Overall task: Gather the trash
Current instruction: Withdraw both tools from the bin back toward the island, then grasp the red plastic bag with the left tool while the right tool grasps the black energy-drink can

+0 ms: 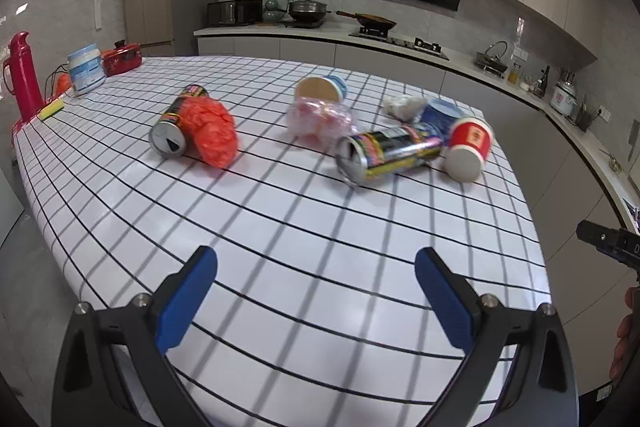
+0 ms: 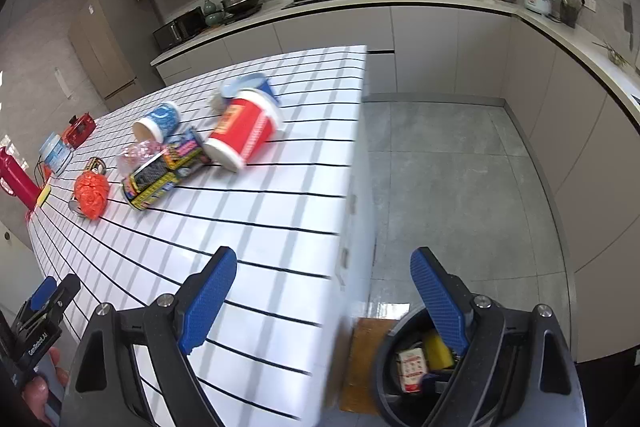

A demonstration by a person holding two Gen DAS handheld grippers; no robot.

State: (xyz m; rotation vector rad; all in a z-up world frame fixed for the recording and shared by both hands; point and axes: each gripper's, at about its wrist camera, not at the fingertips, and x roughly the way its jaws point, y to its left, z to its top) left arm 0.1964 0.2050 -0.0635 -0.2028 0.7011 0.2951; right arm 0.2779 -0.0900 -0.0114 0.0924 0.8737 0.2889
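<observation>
Trash lies on the white checked table (image 1: 304, 227): a can (image 1: 176, 123) beside a crumpled orange bag (image 1: 212, 131), a clear pink wrapper (image 1: 320, 119), a tipped blue cup (image 1: 324, 89), a crushed can (image 1: 388, 155), a red cup (image 1: 468, 151), a second blue cup (image 1: 440, 111) and white paper (image 1: 404, 105). My left gripper (image 1: 316, 291) is open and empty above the near table. My right gripper (image 2: 324, 291) is open and empty over the table's right edge. A black trash bin (image 2: 404, 367) on the floor below it holds a small carton (image 2: 412, 371) and something yellow.
A red thermos (image 1: 24, 75), a yellow sponge (image 1: 54, 109), a white tub (image 1: 86, 69) and a red appliance (image 1: 122, 59) stand at the table's far left. Kitchen counters (image 2: 440, 5) run behind and to the right. Grey floor (image 2: 460, 187) lies right of the table.
</observation>
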